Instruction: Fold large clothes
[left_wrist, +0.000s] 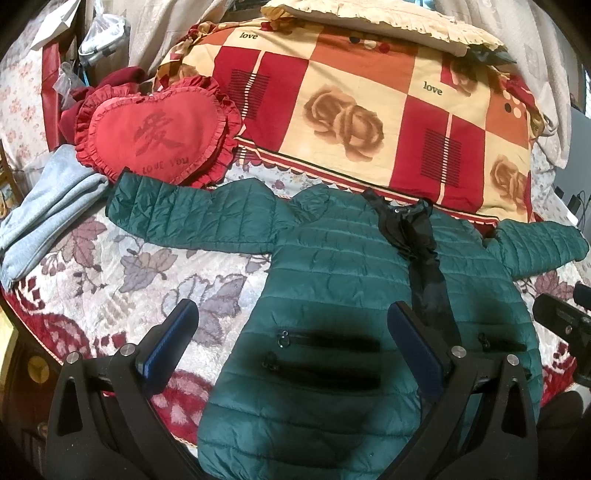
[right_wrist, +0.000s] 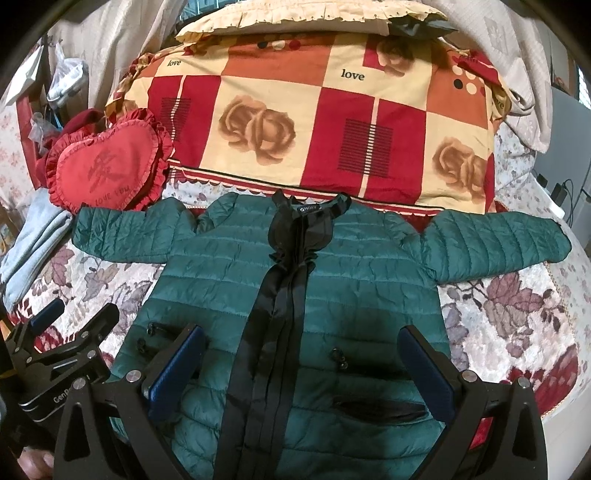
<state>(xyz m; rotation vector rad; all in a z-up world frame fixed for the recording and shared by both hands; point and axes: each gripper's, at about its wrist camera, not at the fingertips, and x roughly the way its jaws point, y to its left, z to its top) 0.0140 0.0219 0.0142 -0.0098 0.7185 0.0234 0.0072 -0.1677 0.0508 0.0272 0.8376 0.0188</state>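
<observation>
Nearest the lens, left gripper (left_wrist: 293, 325) spread wide, blue-padded fingers (left_wrist: 170, 341) apart and holding nothing, hovering over the lower left front of the jacket (left_wrist: 332, 266)

Right gripper (right_wrist: 301, 354) likewise spread wide and empty, above the lower middle of the jacket (right_wrist: 295, 266), one finger on either side of the black zip strip (right_wrist: 275, 295)

Jacket: green, quilted, lying flat and face up on the flowered blanket (left_wrist: 110, 266), collar pointing away toward the quilt, both sleeves stretched straight out to the sides, not yet folded

Black lining showing at the open neck, small label inside the collar, text too small to read

Zipped pockets (left_wrist: 328, 341) on the lower front, partly under the grippers' shadow

Folded quilt (left_wrist: 369, 122) in red, orange and cream squares with roses and the word "love" just beyond the collar, cream frilled pillow (left_wrist: 369, 18) on top of it

Red heart-shaped cushion (left_wrist: 155, 136) with ruffled edge touching the tip of the left sleeve (left_wrist: 177, 214)

Pale blue folded garment (left_wrist: 48, 218) on the blanket near that sleeve, beside the cushion

Left gripper also visible at the lower left edge of the right wrist view (right_wrist: 74, 317), beside the jacket hem
</observation>
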